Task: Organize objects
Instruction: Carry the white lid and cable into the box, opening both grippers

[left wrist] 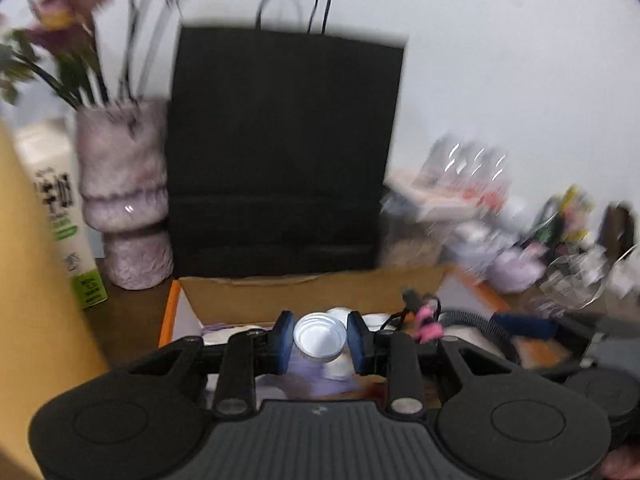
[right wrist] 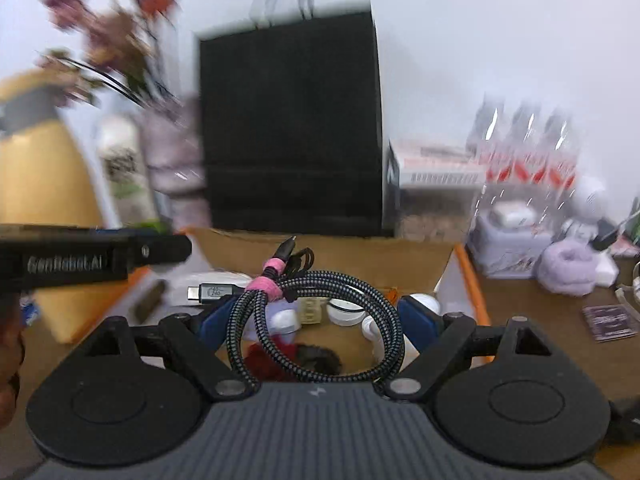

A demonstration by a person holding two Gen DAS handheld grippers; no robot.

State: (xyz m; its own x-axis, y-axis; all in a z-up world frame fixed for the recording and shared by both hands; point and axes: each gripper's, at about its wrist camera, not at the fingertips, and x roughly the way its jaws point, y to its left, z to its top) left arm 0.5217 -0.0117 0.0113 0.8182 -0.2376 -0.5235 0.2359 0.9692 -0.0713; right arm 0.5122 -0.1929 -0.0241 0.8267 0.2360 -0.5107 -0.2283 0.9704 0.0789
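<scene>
Left wrist view: the left claw (left wrist: 319, 343) grips a small white jar (left wrist: 319, 338) between its blue pads, over the open cardboard box (left wrist: 296, 294). A black paper bag (left wrist: 284, 152) stands at 12 o'clock, a vase (left wrist: 128, 204) at 10 o'clock.

Right wrist view: the right claw (right wrist: 316, 318) stands wide, clasping a coiled braided cable (right wrist: 320, 320) with a pink tie, above the same box (right wrist: 360, 260) on the desk (right wrist: 540, 320).
</scene>
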